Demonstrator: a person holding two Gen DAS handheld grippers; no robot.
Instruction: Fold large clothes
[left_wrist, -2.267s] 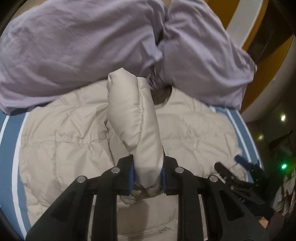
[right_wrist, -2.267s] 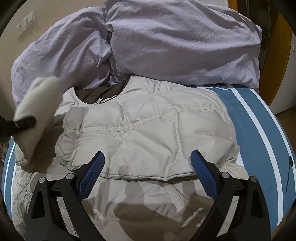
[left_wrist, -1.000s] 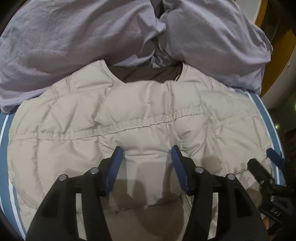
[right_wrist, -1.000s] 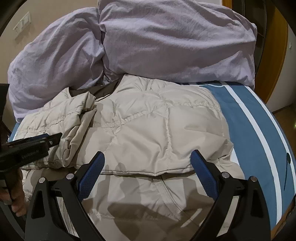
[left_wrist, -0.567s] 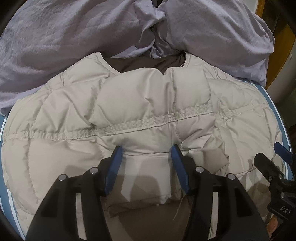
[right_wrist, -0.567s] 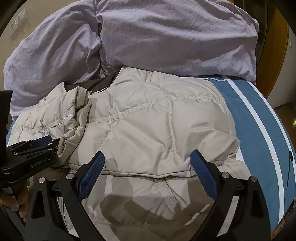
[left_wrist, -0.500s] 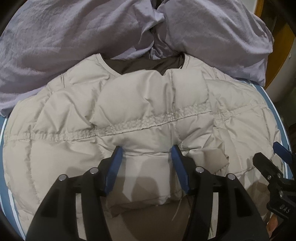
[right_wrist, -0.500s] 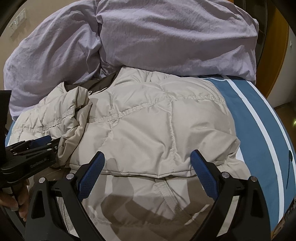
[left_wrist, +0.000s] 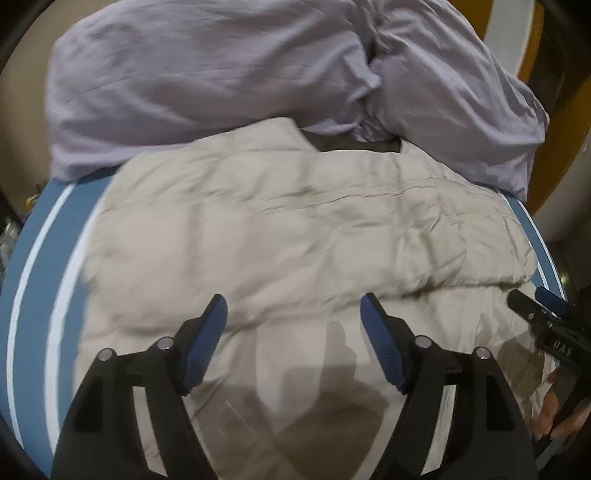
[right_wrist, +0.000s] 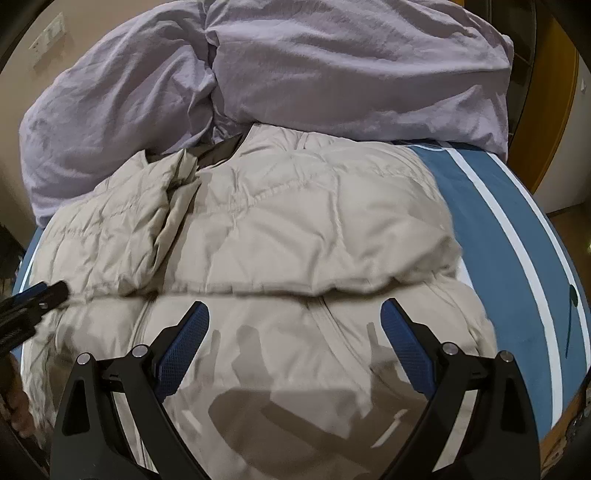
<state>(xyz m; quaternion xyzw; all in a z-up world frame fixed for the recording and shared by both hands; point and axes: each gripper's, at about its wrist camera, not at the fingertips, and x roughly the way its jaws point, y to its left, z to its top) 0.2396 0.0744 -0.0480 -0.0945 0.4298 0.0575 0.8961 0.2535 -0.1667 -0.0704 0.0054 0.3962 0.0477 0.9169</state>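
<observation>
A beige quilted puffer jacket (left_wrist: 295, 229) lies spread on the bed, both sleeves folded in across its front and its dark collar lining toward the pillows. My left gripper (left_wrist: 293, 314) hovers over the jacket's lower left part; its jaws are opening and nothing is between them. From the right wrist the same jacket (right_wrist: 295, 221) shows the folded left sleeve (right_wrist: 147, 229) bunched on its chest. My right gripper (right_wrist: 295, 321) stands open above the hem near the zip, holding nothing. The tip of the left gripper (right_wrist: 33, 295) shows at that view's left edge.
A crumpled lilac duvet (left_wrist: 229, 81) is heaped against the jacket's collar at the head of the bed. The blue bedsheet with white stripes (right_wrist: 517, 236) shows bare on both sides. A wooden door frame (right_wrist: 554, 92) stands at the right. A hand (left_wrist: 554, 417) grips the right tool.
My left gripper let go of the folded sleeve, spread its jaws wider and drew back toward the left of the jacket. The right gripper shifted slightly toward the hem and stayed open.
</observation>
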